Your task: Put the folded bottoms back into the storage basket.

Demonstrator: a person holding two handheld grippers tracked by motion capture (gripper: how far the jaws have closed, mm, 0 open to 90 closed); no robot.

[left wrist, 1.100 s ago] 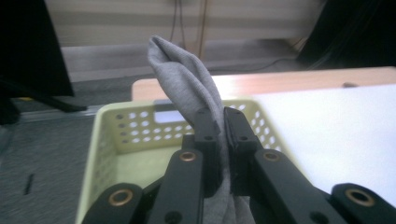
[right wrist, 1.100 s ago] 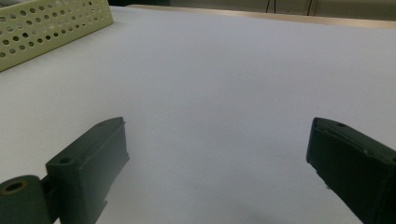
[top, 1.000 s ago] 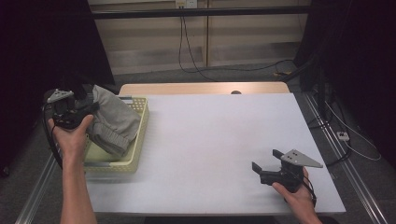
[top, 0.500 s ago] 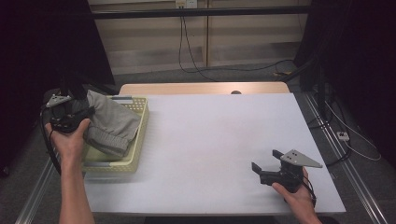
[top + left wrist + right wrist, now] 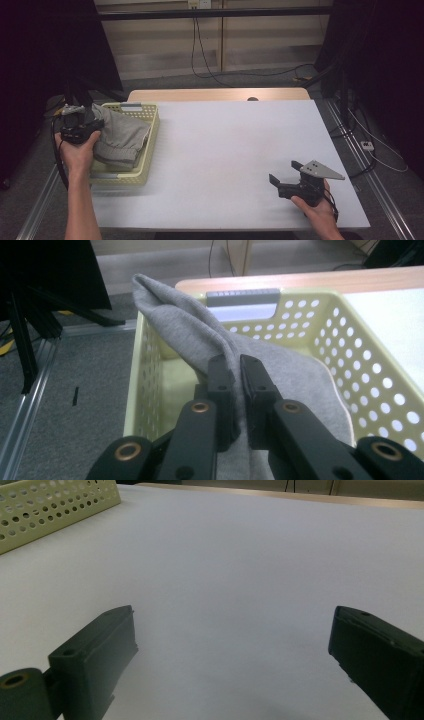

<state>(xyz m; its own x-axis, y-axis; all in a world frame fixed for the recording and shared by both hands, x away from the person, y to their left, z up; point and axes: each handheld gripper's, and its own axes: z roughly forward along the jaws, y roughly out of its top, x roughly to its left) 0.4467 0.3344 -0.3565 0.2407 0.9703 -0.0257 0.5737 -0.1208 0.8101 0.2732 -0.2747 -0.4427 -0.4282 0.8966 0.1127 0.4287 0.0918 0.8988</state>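
White tabletop (image 5: pixel 235 150) fills most of the high view, with a wooden strip along its far edge, dark curtains to both sides and cables on the floor behind. I take the yellow perforated basket (image 5: pixel 150 131) as my landmark; it sits at the left edge of the table.

Left gripper (image 5: pixel 80 131): I see it at the basket's left rim, held in the person's left hand (image 5: pixel 77 152). In the left gripper view its jaws stand nearly together, pinching a fold of the grey garment (image 5: pixel 200 335). The pads press on the cloth from both sides; a ridge of fabric rises from the pinch toward the basket's far left corner and drapes over the rim there.

Grey garment: the rest lies bunched inside the basket, covering much of its floor. In the high view (image 5: pixel 120 137) it reaches to the basket's right wall. A grey handle insert (image 5: pixel 242 297) shows on the far wall, just beside the raised fold.

Right gripper (image 5: pixel 292 182): well apart from the basket, near the table's front right corner, held in the right hand (image 5: pixel 317 212). Jaws stand wide, nothing between them, bare tabletop beneath. The right gripper view shows the basket's corner (image 5: pixel 55 505) far off at upper left.
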